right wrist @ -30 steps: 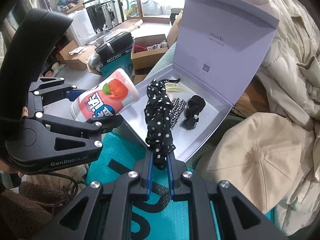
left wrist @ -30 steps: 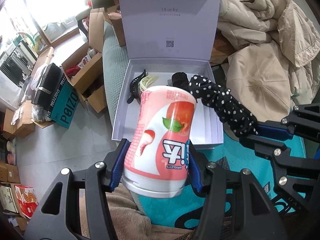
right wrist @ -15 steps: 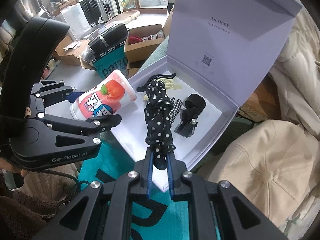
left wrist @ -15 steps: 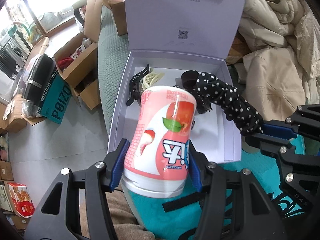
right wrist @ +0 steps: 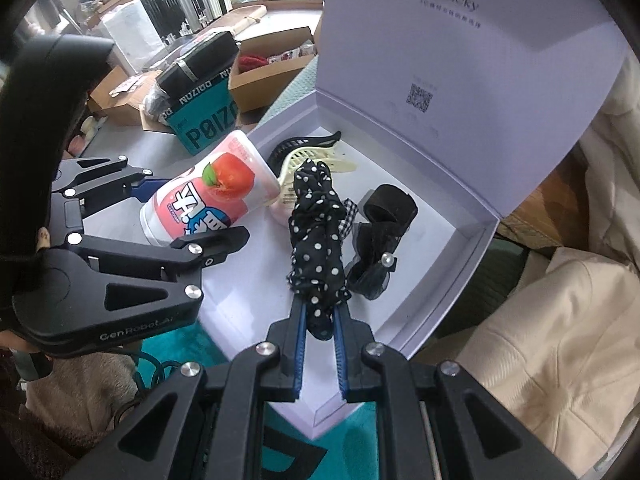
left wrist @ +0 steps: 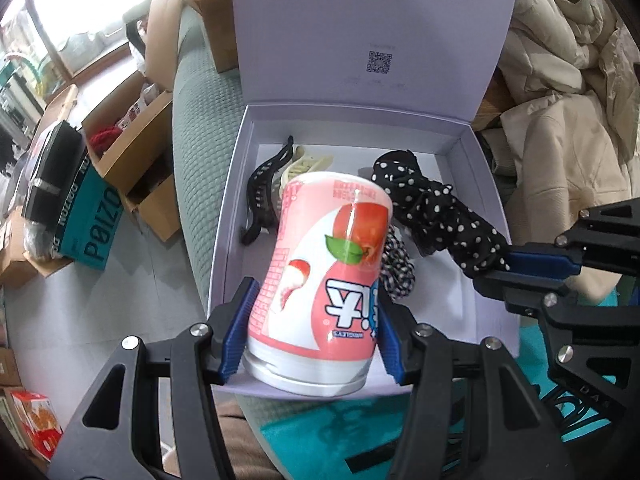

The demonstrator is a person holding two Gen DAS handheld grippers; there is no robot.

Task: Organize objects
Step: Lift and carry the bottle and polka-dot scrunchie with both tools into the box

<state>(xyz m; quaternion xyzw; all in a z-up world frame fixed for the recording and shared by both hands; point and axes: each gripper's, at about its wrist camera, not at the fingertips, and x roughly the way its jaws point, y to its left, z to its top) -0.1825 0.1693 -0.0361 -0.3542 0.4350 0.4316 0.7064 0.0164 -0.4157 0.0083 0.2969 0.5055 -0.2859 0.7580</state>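
Carrying: both grippers are bringing items over the open lavender box [left wrist: 472, 216], so the placing step is in hand.
Left gripper [left wrist: 314, 322]: its blue pads are pinching the pink peach-print canister [left wrist: 320, 276] by its lower body, bottom end toward the camera, hanging over the box's near-left part.
Right gripper [right wrist: 320, 320]: its jaws are pressed together on one end of the black polka-dot scrunchie [right wrist: 316, 236], which is drooping over the box's middle.
Next move: likely lowering each item onto bare floor of the box and letting go; the canister is needing space clear of the black claw clip [left wrist: 260, 196] and cream clip [left wrist: 304, 166].
Only in right view: the black ribbon bow [right wrist: 380, 252] is showing in full beside the scrunchie.
Only in left view: the canister's pale base is showing, and both pads against its sides.
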